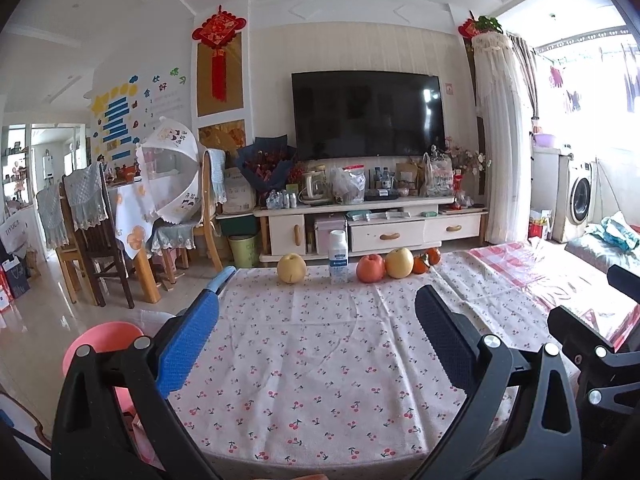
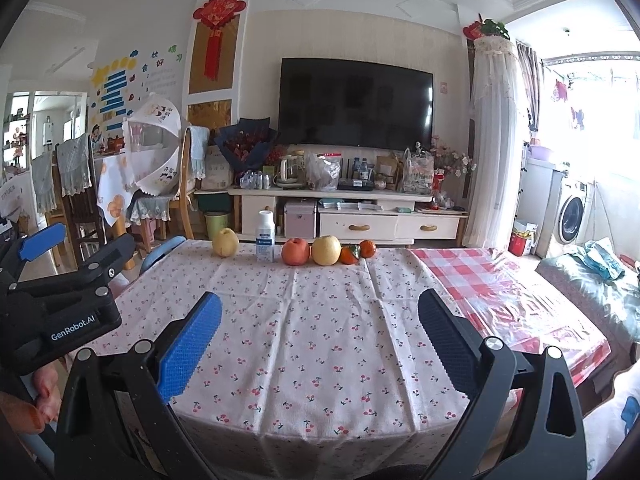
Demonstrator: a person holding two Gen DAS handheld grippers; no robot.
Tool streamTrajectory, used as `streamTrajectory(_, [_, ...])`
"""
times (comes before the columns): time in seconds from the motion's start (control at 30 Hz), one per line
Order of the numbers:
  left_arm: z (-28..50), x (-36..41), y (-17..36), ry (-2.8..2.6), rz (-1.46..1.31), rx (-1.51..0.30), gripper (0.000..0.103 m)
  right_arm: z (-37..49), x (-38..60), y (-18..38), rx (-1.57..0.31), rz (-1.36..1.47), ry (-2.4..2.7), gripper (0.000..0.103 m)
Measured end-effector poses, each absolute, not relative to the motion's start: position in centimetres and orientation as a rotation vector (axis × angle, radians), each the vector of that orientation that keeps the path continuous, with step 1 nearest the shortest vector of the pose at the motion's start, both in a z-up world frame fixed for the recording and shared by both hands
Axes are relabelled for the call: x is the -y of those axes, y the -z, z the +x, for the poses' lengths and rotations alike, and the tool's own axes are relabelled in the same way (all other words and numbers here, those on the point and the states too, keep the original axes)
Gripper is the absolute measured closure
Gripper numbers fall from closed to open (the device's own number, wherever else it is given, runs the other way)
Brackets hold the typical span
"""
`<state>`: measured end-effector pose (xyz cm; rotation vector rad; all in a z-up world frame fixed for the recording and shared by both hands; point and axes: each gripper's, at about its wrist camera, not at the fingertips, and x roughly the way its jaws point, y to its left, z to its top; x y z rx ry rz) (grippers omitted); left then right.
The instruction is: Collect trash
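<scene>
Table (image 2: 320, 340) under cherry-print cloth (image 1: 312, 360), filling the foreground of both wrist views; red-checked plastic cover (image 2: 500, 280) on the right part. Left gripper (image 1: 316, 344) low over the near edge, fingers spread wide, nothing between; blue pad (image 1: 186, 344) on one finger, dark pad (image 1: 444, 340) on the other. Right gripper (image 2: 320, 344) same pose, fingers spread wide, empty, also above the near cloth. Left gripper seen again at the left edge of the right wrist view, beside the right one and apart from it. Bit of a hand (image 2: 42, 396) at lower left in that view.

Row at the far table edge, well apart from both grippers: yellow pear (image 2: 225, 242), white plastic bottle (image 2: 265, 240) upright just right of it, red apple (image 2: 295, 251), second yellow pear (image 2: 326, 250) touching the apple, two small oranges (image 2: 358, 252) at the row's right end. Bottle the likeliest trash item; cannot tell whether empty. Pink bin (image 1: 100, 344) low at left beside the table, partly hidden behind the left gripper. Behind the table: TV (image 2: 356, 102) on the wall, cluttered white TV cabinet (image 2: 348, 216) below, dining chairs (image 1: 92, 232) to the left, washing machine (image 2: 572, 214) to the right.
</scene>
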<state>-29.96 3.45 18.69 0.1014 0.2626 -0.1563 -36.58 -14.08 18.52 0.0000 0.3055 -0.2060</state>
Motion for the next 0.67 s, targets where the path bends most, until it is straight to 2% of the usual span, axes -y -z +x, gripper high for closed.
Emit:
streamTrajectory(0.37, [-26.8,-2.2,-16.0,0.156,0.14,-0.317,0.004,-32.2,14.8,-15.1,-0.398,0.013,0.185,0.006])
streamTrajectory(0.67, [-17.8,-1.5,-9.7,0.12,0.088,-0.602,0.004,-23.0,18.6,-9.7,-0.598,0.093,0.196,0.006])
